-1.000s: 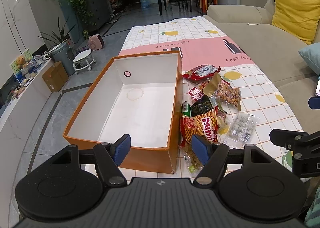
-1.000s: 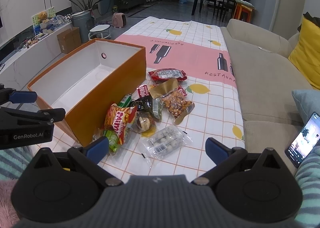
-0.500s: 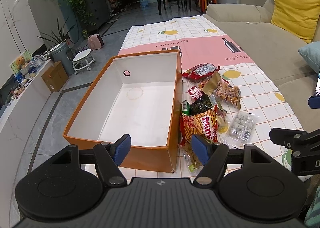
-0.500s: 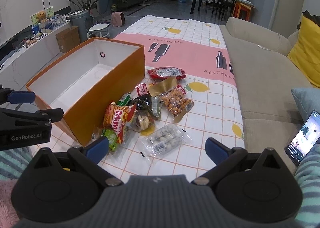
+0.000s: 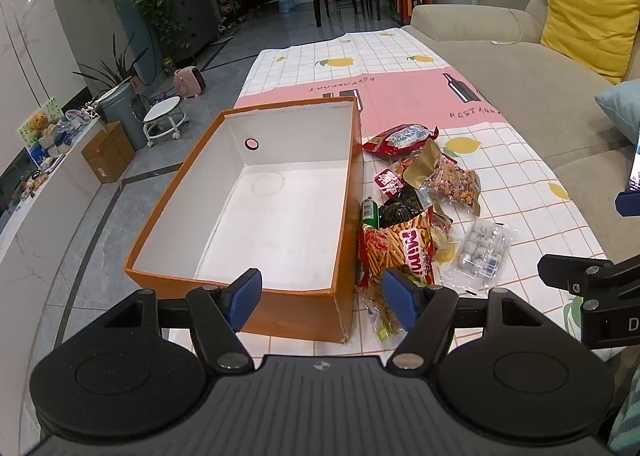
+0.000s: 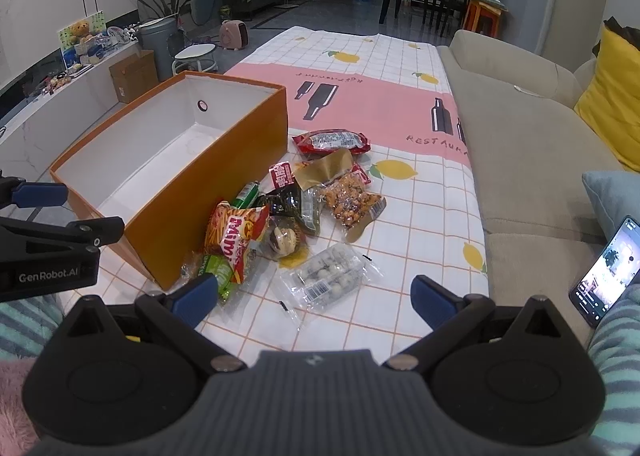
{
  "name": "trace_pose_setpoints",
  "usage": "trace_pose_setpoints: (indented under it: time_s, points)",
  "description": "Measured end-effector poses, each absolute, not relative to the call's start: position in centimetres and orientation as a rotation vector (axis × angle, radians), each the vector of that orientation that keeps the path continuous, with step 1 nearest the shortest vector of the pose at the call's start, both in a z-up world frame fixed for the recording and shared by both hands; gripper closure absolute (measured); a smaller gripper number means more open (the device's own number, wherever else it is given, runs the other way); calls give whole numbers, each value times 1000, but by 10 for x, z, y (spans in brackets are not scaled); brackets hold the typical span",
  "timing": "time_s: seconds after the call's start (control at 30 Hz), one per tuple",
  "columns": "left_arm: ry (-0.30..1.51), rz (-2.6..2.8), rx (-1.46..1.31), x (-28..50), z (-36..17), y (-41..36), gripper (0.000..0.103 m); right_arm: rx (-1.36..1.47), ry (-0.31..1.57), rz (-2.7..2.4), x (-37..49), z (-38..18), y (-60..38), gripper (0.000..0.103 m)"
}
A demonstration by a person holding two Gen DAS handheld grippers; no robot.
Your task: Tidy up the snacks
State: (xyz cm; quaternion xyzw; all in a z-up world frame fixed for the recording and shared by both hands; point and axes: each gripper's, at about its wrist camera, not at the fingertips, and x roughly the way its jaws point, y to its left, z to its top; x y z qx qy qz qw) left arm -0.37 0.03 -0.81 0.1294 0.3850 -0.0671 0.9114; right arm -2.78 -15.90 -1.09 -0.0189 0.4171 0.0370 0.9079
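Left wrist view puts the empty orange box (image 5: pixel 256 215) at centre-left and the snacks (image 5: pixel 420 211) heaped just right of it on the table (image 5: pixel 532 191). Both the left gripper (image 5: pixel 322 298) and right gripper (image 6: pixel 316 298) hover with fingers spread, grasping nothing. Overlapping packets could drag neighbours along, and the slick clear bag (image 6: pixel 330 278) may slip.

"Mimi" on snack bag (image 6: pixel 236 234); "GenRobot.AI" on left gripper (image 6: pixel 48 276); "RESTAUR…" on tablecloth (image 6: pixel 436 144).
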Motion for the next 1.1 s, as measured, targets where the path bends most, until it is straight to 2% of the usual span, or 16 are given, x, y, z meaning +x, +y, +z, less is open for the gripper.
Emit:
trace_pose_setpoints:
  time_s: [1.1]
  points:
    - [807, -148, 273, 0, -8, -5, 21, -29, 875, 68, -26, -10, -161, 4]
